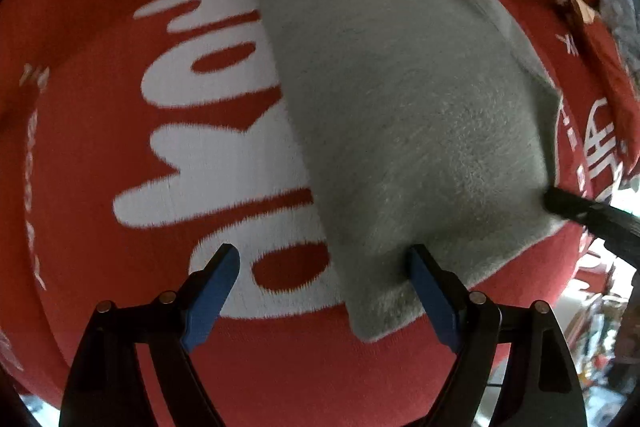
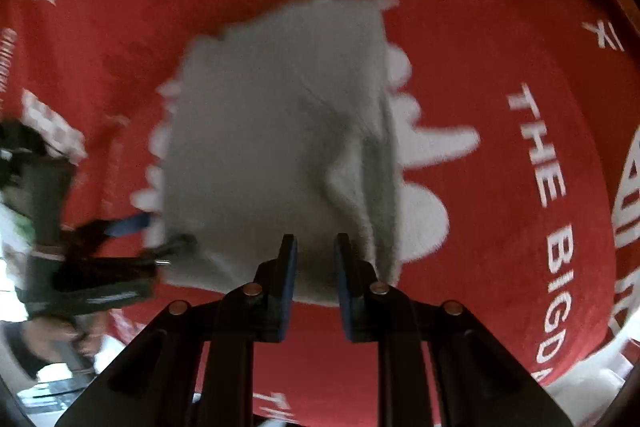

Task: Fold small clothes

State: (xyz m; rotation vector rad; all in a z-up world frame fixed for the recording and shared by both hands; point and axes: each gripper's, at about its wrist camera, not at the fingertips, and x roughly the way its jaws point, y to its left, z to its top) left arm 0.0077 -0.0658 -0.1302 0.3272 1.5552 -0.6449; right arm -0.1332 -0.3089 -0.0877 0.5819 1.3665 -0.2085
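A grey fleece cloth (image 1: 400, 107) lies folded on a red blanket with large white lettering (image 1: 80, 147). My left gripper (image 1: 322, 267) stands open over the cloth's near corner, its right finger (image 1: 432, 291) above the fleece and its left finger over the blanket. In the right wrist view the same cloth (image 2: 260, 127) is blurred. My right gripper (image 2: 316, 251) has narrow jaws with the cloth's near edge pinched between the pads. Its black tip (image 1: 556, 203) shows at the cloth's right corner. The left gripper (image 2: 156, 233) appears blurred at the cloth's left edge.
The red blanket (image 2: 500, 47) covers the whole work surface. A long red packet (image 1: 604, 75) and a grey patterned item (image 1: 620, 7) lie at the far right. Clutter shows past the blanket's edge (image 1: 600, 327). A hand (image 2: 60, 339) holds the left gripper.
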